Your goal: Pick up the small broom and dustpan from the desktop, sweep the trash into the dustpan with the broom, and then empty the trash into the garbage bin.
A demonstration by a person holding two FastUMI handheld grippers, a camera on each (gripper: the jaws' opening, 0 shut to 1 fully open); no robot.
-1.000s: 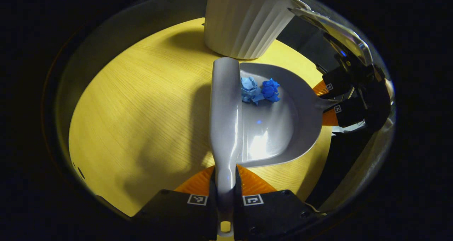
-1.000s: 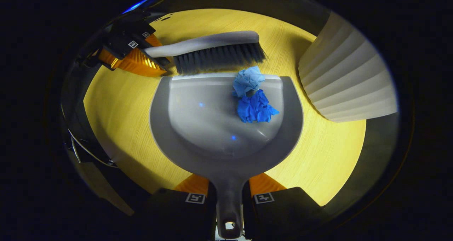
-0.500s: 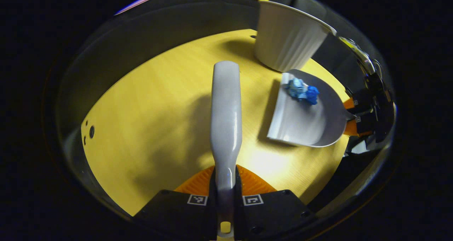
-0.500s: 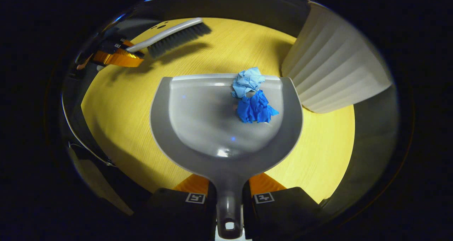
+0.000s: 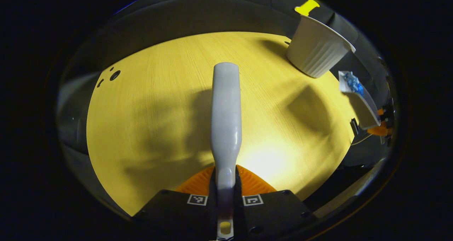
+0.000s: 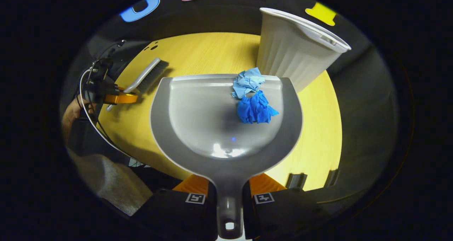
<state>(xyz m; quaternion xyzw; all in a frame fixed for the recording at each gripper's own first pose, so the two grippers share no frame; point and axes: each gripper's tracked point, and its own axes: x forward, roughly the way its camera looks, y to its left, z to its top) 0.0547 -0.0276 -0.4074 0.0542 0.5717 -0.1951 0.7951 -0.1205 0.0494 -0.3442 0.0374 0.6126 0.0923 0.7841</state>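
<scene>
**Trash sits in the dustpan**

At the bottom of the right gripper view, the right gripper (image 6: 229,198) fingers squeeze the dustpan (image 6: 198,106) handle. Two blue paper balls (image 6: 253,99) lie inside. The white bin (image 6: 293,53) stands behind, upper right. At the far left, the left gripper (image 5: 225,198) fingers clamp the broom (image 5: 226,110).

Both views overlook one desktop (image 5: 159,103) (obliquely, facing inward).

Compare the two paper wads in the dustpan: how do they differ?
In the right gripper view, the pale blue wad sits at the dustpan's front lip; the deep blue wad lies just behind it, nearer the handle. The deep blue wad looks slightly larger. Both are crumpled, touching each other, right of the pan's middle.
</scene>
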